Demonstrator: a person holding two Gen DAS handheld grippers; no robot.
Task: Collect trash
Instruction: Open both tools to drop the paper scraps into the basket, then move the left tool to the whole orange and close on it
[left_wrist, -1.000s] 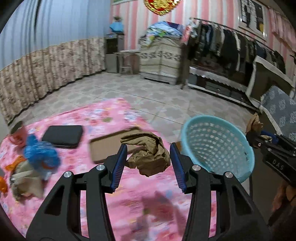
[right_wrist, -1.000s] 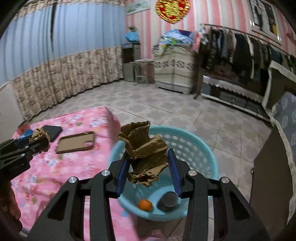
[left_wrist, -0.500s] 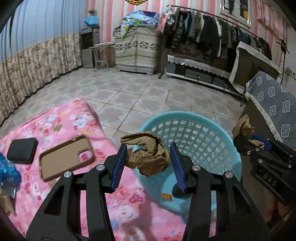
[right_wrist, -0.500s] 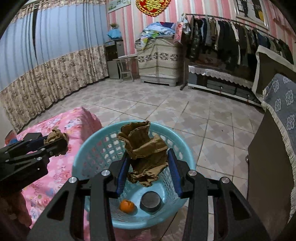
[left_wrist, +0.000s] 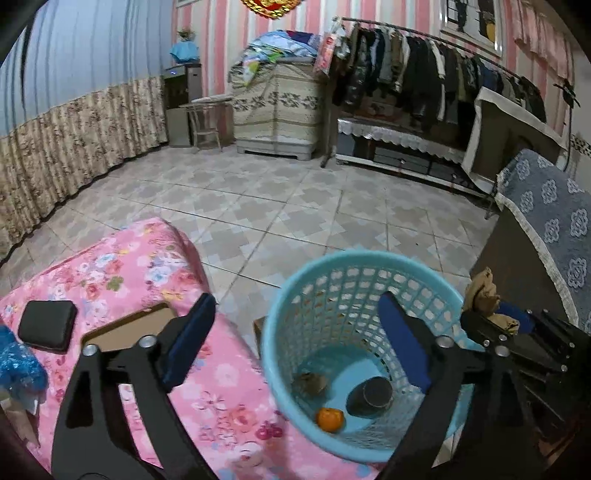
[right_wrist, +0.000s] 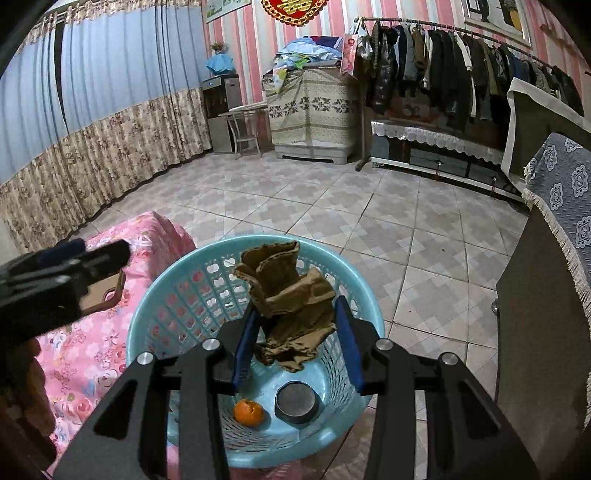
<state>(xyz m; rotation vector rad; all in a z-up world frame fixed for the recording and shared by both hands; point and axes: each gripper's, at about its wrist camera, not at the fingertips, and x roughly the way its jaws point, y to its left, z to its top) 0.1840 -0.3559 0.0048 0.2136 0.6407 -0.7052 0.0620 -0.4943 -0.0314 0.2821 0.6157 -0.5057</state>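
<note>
Tiled floor (left_wrist: 280, 206), pink floral bed (left_wrist: 122, 266), and off its corner a blue basket (left_wrist: 295, 295) holding an orange (left_wrist: 329, 419), a dark lid (left_wrist: 371, 395) and a brown wad (left_wrist: 310, 382). Left tongs (left_wrist: 295, 343) just sprang open, empty; right tongs (right_wrist: 295, 345) pinch crumpled brown paper (right_wrist: 291, 299).

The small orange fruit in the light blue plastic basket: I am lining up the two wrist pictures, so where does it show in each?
Left wrist view: the orange fruit lies on the basket floor, lower centre-right, left of the dark round tin.
Right wrist view: low, left of centre, again left of that tin.
Shared landmark: the light blue basket.
</note>
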